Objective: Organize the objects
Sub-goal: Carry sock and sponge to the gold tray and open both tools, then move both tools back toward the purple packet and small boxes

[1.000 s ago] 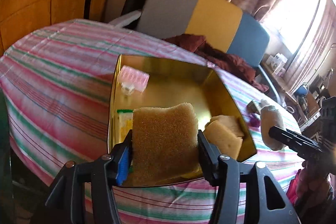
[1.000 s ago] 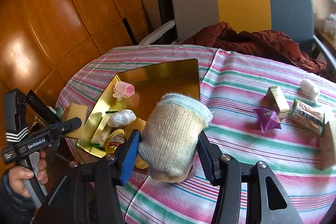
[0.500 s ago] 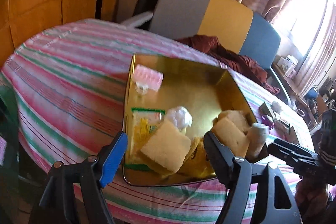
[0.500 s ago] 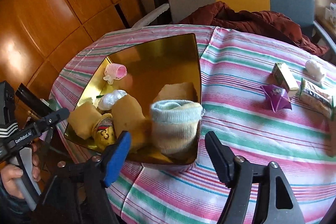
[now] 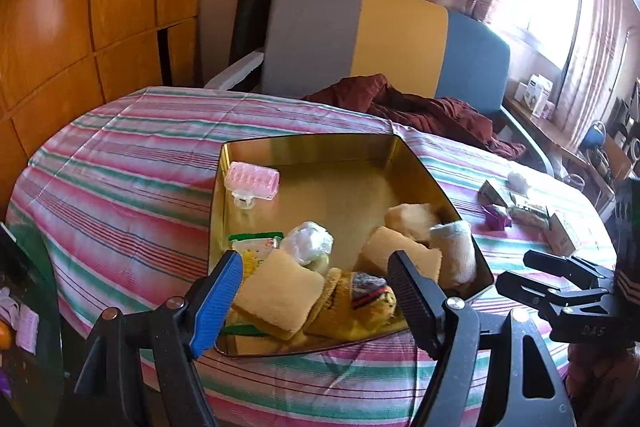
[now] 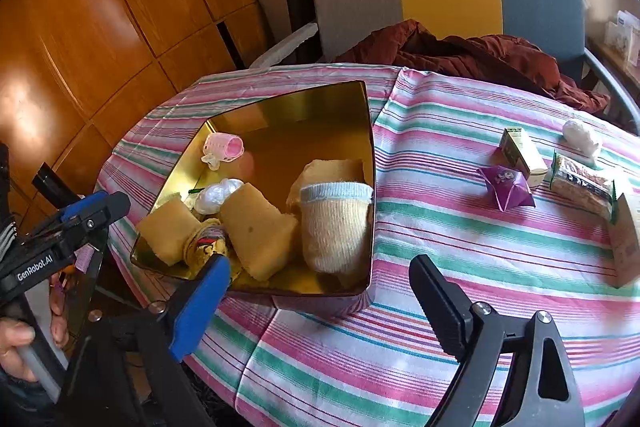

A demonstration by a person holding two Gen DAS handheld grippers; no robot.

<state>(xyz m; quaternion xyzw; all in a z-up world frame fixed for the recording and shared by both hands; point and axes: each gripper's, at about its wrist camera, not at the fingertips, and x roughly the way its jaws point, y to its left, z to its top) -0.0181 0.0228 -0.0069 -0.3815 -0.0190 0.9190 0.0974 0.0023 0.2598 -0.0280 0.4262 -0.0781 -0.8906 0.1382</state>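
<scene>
A gold tin sits on the striped tablecloth. In it lie a tan sponge at the near edge, two more sponges, a cream rolled sock upright in the near right corner, a pink hair roller, a white wad and a yellow knitted piece. My left gripper hangs open above the tin's near edge, holding nothing. My right gripper is just in front of the sock, its jaws opening, pads apart from it.
On the cloth to the right lie a purple packet, a small carton, a white wad, a wrapped bar and a cardboard box. A chair with a maroon cloth stands behind the table. Wood panelling is on the left.
The left gripper opened, dropped the sponge into the tin and drew back upward. The right gripper opened and left the rolled sock standing in the tin's corner.
</scene>
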